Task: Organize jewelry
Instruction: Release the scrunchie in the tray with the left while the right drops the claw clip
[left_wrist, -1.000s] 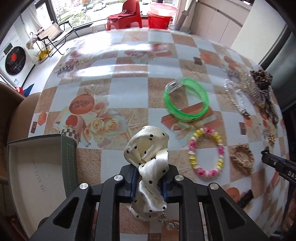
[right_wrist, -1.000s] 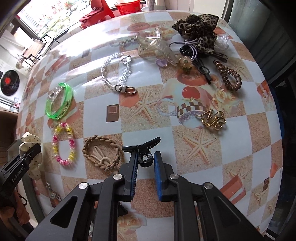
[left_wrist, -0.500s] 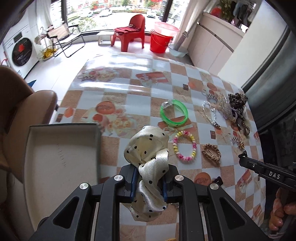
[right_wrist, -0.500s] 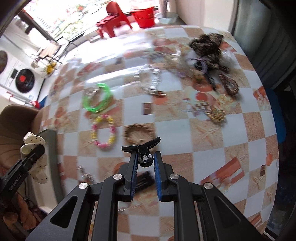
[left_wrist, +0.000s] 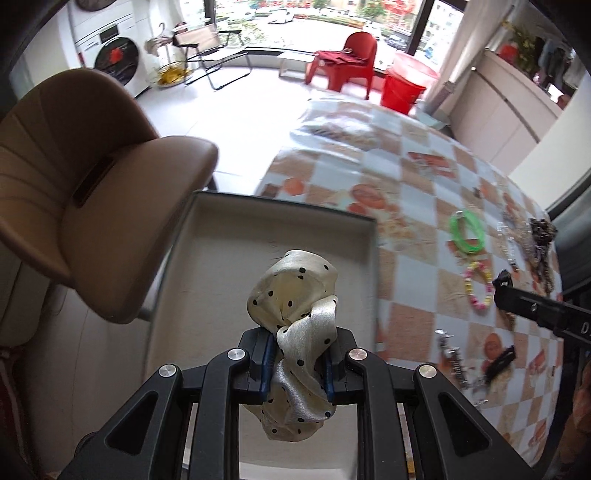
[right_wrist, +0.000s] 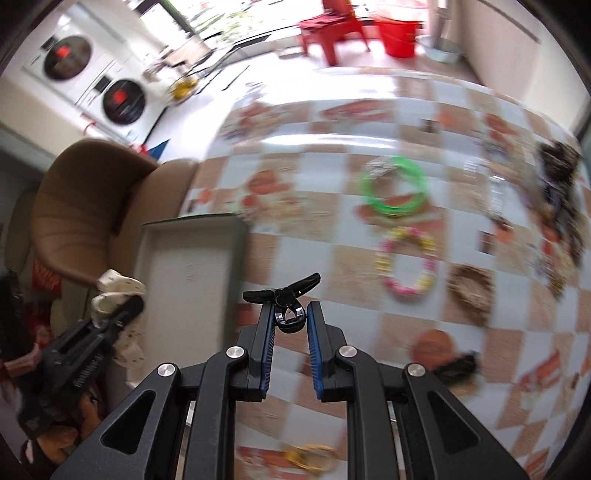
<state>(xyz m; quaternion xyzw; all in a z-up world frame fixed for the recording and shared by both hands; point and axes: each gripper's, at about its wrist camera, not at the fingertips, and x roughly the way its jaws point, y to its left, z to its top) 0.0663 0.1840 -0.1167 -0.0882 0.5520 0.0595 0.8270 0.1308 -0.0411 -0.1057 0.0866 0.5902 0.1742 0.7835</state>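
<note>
Between the blue pads of the left gripper (left_wrist: 297, 363) sat a cream scrunchie (left_wrist: 295, 317) with black dots, pinched at its middle so that one puff of cloth stood beyond the fingertips and another hung below them toward the camera. Directly beyond and beneath those fingers lay an open grey box (left_wrist: 236, 273), its pale floor bare where it showed (its near part was hidden by the gripper body). A brown chair (left_wrist: 85, 177) stood off to the left of the fingers, just past the box's left wall.

The right gripper (right_wrist: 290, 325) was clamped on a small black hair clip (right_wrist: 286, 301), whose two wings spread sideways just past the fingertips. Ahead and left of these fingers the same box rested on the checked tablecloth (right_wrist: 332, 122). Ahead and to the right, well apart from the fingers, lay a green bangle (right_wrist: 395, 186), a pink and yellow bead bracelet (right_wrist: 404, 266) nearer in, and a tan braided hair tie (right_wrist: 471, 295) beside it; all were blurred. A leopard-print scrunchie (right_wrist: 557, 162) sat farthest to the right. Near the lower edge, below the fingers, a gold piece (right_wrist: 310, 456) showed, too smeared to name.
</note>
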